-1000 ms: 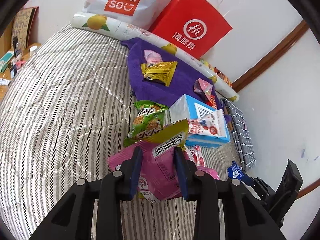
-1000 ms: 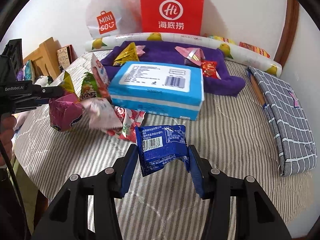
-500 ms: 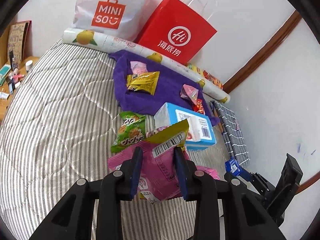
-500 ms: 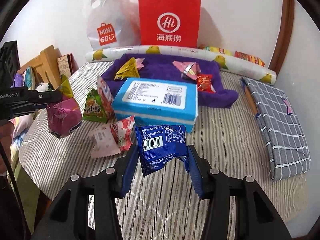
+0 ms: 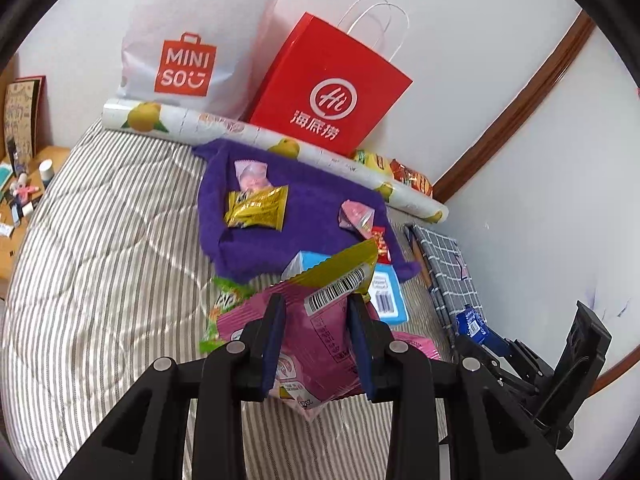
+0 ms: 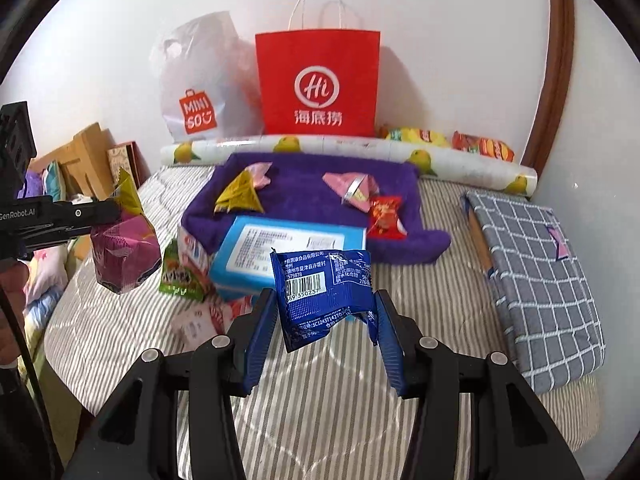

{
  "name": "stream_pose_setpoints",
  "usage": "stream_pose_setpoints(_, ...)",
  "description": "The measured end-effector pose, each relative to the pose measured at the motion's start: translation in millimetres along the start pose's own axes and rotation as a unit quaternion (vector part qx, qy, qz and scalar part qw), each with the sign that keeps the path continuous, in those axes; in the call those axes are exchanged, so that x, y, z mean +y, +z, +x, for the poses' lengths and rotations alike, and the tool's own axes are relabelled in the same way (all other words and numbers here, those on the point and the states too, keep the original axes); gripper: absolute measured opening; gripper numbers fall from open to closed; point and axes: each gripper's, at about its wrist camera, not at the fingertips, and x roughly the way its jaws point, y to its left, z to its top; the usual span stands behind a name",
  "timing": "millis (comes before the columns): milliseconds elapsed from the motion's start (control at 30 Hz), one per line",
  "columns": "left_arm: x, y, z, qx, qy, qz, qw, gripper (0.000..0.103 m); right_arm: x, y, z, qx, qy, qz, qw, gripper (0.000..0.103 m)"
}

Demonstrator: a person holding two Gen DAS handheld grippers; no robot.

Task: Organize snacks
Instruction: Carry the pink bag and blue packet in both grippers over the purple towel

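Left gripper point(image 5: 314, 322) clamps a pink packet point(image 5: 320, 344), frame centre, off the bed. Right gripper point(image 6: 324, 320) pinches a blue packet point(image 6: 322, 284), also lifted. Four snacks already sit on the purple towel point(image 6: 304, 200), mid-frame. Left to sort: green packet point(image 6: 178, 276) and pink-white packets point(image 6: 200, 316) beside the blue box point(image 6: 280, 252).

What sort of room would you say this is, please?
Probably a bedroom: a striped quilted mattress serves as the work surface, a folded grey checked blanket lies on it, and a cluttered wooden bedside table stands alongside.
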Motion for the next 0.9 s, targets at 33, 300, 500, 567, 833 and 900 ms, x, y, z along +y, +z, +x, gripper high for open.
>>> stream_pose_setpoints(33,-2,4,1,-0.001,0.001,0.001,1.0000,0.030,-1,3,1,-0.001,-0.001,0.002,1.000,0.048)
stream_pose_setpoints(300,-12,36,8,-0.008,0.007,0.011,0.9999,0.030,-19,33,19,-0.006,-0.004,0.017,1.000,0.048)
stream_pose_setpoints(500,-19,64,19,-0.014,0.014,0.019,0.9996,0.030,-34,60,33,-0.017,-0.003,0.026,1.000,0.048)
stream_pose_setpoints(567,-21,73,25,-0.015,0.019,0.023,0.9994,0.030,-39,69,39,-0.022,-0.005,0.027,0.999,0.048)
stream_pose_setpoints(833,-25,101,53,-0.009,0.030,0.025,0.9992,0.030,-55,106,66,-0.031,0.004,0.024,0.999,0.048)
stream_pose_setpoints(900,-24,108,59,-0.009,0.034,0.024,0.9991,0.030,-58,116,72,-0.032,0.011,0.026,0.999,0.048)
